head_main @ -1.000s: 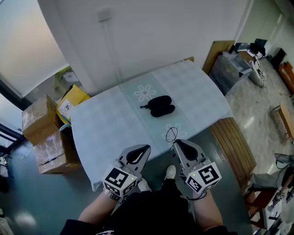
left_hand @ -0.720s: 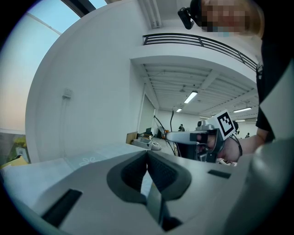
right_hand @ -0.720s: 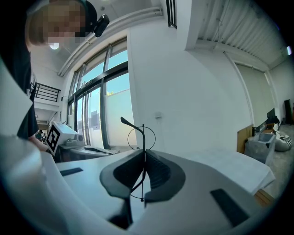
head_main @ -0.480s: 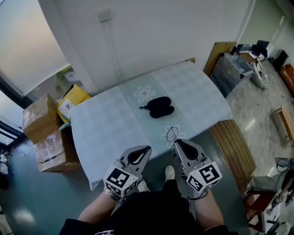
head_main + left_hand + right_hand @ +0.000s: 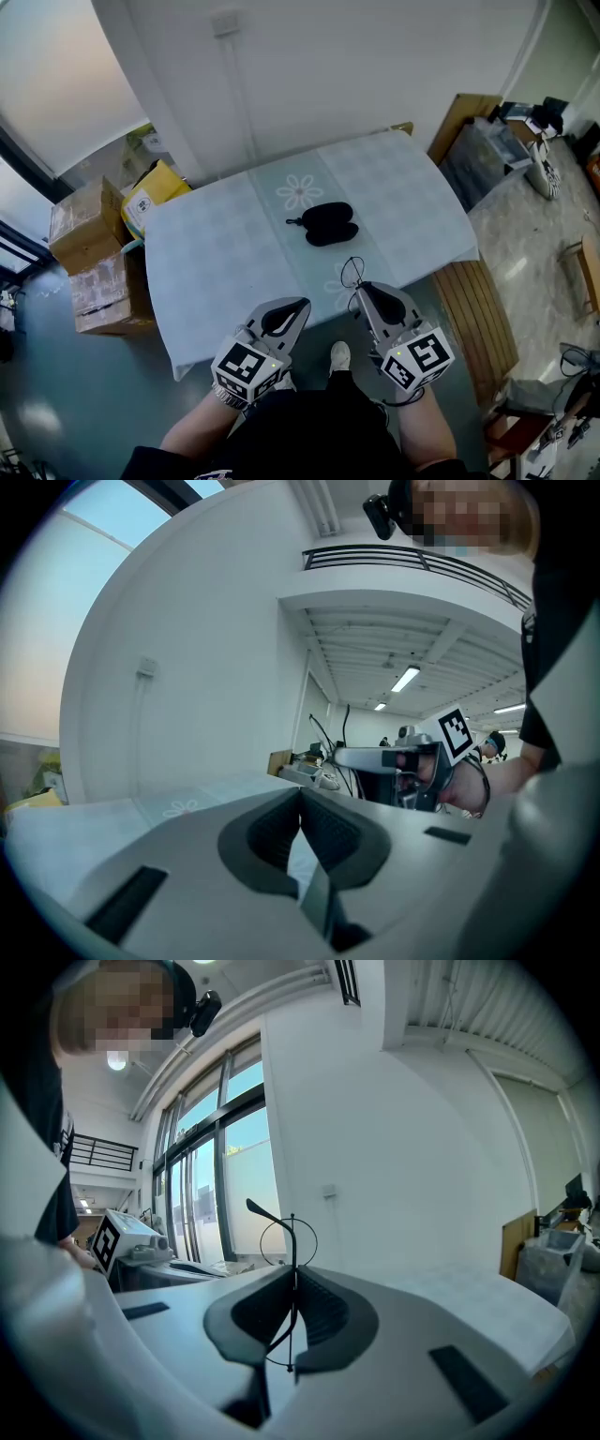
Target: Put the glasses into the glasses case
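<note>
On the left, the left gripper [image 5: 292, 309] hangs by the near edge of the table [image 5: 206, 272]. Its jaws are pressed together and hold nothing. In the middle of the table lies the black glasses case [image 5: 324, 222], well apart from both grippers. It looks zipped shut. To the right, the right gripper [image 5: 364, 292] pinches the thin wire glasses [image 5: 351, 274] tight between its jaws, up over the table edge. So the glasses are picked up, I think. The case must be opened, and the glasses must go inside.
</note>
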Motion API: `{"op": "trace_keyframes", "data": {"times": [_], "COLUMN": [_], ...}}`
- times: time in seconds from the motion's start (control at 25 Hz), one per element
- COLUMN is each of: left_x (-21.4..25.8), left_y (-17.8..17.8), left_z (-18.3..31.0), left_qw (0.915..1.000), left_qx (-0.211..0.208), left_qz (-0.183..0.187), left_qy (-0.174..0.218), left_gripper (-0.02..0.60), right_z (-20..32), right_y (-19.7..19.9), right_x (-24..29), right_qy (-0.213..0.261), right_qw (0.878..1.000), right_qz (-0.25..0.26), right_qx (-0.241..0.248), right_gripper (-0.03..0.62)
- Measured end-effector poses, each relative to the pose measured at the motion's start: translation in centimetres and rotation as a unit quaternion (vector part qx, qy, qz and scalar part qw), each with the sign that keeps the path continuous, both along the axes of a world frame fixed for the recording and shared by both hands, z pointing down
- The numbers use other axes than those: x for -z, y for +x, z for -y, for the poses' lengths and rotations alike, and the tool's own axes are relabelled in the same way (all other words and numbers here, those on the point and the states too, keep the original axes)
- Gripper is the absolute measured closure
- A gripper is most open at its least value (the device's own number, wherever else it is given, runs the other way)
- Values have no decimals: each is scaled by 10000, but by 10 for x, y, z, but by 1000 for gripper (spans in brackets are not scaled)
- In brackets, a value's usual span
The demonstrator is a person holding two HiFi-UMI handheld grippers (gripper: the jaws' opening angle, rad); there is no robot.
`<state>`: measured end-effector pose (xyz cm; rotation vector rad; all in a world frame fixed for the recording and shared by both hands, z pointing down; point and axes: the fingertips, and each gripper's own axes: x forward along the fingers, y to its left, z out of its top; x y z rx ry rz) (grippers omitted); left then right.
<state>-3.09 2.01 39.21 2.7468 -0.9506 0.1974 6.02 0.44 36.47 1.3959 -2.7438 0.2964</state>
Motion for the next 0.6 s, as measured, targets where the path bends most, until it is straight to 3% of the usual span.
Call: {"op": "trace_keyframes", "data": {"times": [0.6], "left_x": [-6], "left_y": [35], "left_z": [15], "left_qw": [9989], "left_qx": [458], "left_qz": [94], "left_qy": [-45], "left_gripper": [554], "right_z": [32], "right_y": [33], "right_x": [-4], "right_qy": [63], "right_qw": [9986], "right_qz": [17], "right_qx": [525], "right_gripper": [562]}}
